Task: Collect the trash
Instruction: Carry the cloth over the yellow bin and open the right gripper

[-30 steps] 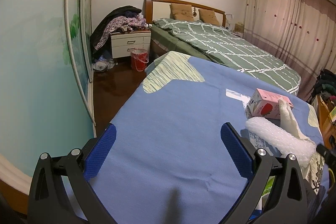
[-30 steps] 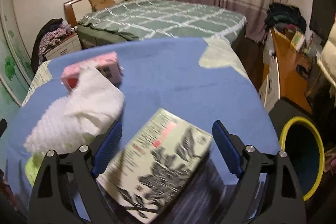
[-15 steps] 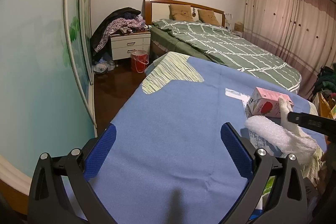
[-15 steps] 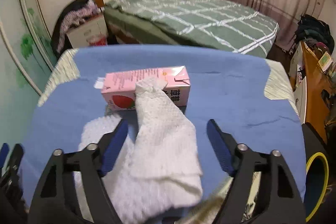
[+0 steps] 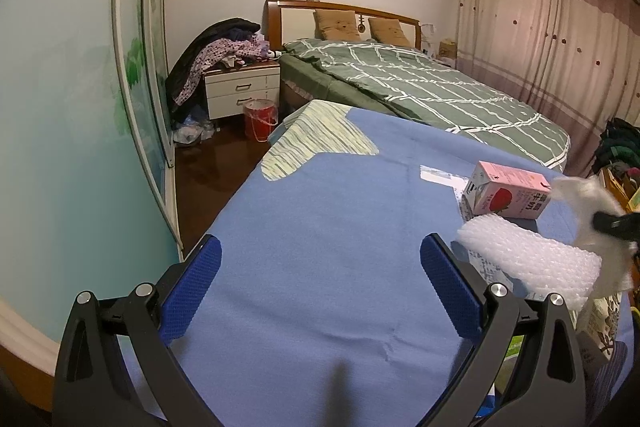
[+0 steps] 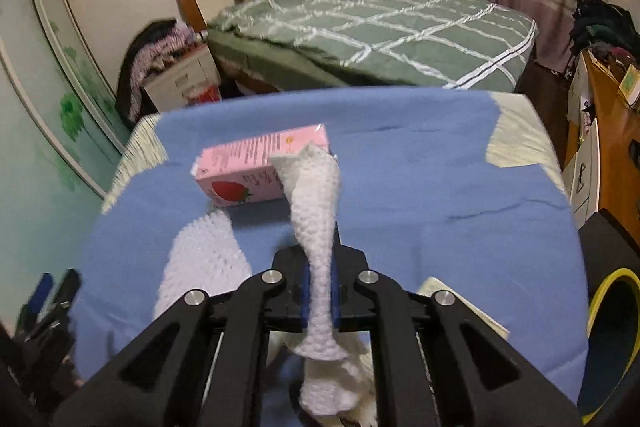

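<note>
My right gripper (image 6: 320,291) is shut on a white foam sheet (image 6: 316,211), which stands pinched between the jaws and hangs down below them. Just beyond the sheet, a pink strawberry milk carton (image 6: 248,171) lies on the blue-covered table (image 6: 420,163). A second white bubble sheet (image 6: 204,259) lies to its left. In the left wrist view, my left gripper (image 5: 320,279) stands open over bare blue cloth, holding nothing. The carton (image 5: 508,191) and bubble sheet (image 5: 528,259) are at its right, with the right gripper (image 5: 616,223) lifting the foam sheet (image 5: 584,195).
A bin with a yellow rim (image 6: 600,303) stands on the floor off the table's right edge. A printed booklet (image 6: 464,303) lies near the table's front right. A green bed (image 5: 420,87), a nightstand (image 5: 240,87) and a red bucket (image 5: 260,119) lie beyond.
My right gripper swung left from the booklet to the foam sheet, shut on it and raised it. The left gripper has stayed open and still.
</note>
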`<state>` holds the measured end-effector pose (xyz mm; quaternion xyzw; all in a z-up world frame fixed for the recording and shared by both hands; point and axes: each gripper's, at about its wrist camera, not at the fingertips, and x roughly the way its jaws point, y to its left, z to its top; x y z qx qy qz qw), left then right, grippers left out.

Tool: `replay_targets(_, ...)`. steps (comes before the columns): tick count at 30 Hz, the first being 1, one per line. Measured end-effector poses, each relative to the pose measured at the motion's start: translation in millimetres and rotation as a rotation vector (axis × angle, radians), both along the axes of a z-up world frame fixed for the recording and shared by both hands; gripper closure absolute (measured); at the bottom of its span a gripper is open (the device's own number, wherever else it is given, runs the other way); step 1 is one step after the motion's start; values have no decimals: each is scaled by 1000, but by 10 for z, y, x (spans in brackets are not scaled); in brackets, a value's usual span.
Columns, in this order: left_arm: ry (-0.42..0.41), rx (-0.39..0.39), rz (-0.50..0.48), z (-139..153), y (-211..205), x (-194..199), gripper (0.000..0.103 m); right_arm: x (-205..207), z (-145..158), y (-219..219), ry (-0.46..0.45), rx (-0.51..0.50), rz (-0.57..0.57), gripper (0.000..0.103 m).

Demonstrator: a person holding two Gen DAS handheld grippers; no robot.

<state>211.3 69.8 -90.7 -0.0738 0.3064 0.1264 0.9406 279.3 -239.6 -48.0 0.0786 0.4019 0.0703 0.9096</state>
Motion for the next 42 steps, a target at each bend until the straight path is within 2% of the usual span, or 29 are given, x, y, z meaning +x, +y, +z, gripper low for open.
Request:
replay_targets(7, -7, 13, -18, 12, -49, -10, 5, -426, 285, -364, -78, 49, -31, 96)
replay_targets(14, -20, 31, -41, 33, -108, -34, 5, -772, 332, -928, -120, 55, -155, 96)
replay_targets(18, -26, 44, -62, 43, -162, -38, 5, -975, 241, -1369, -125, 38, -276, 95)
replay_targets(26, -47, 66, -111, 73, -290, -66, 5, -1338, -138, -2343, -69, 49, -536, 94)
replay_targets(36, -67, 96, -167, 125, -456, -113, 5, -1515, -462, -2864, -11, 13, -700, 94)
replay_targets(37, -67, 95, -173, 136, -470, -119, 5, -1522, -481, -2891, -8, 7, -713, 90)
replay_targets(39, -71, 94, -181, 159, -490, -137, 5, -1538, -509, -2918, -8, -4, -738, 75)
replay_targets(40, -74, 98, -186, 181, -509, -152, 5, -1550, -515, -2923, -13, -19, -758, 60)
replay_targets(41, -76, 100, -189, 195, -525, -161, 5, -1560, -512, -2916, -19, -31, -768, 53)
replay_targets(42, -78, 102, -194, 213, -542, -173, 5, -1556, -508, -2911, -24, -44, -776, 52)
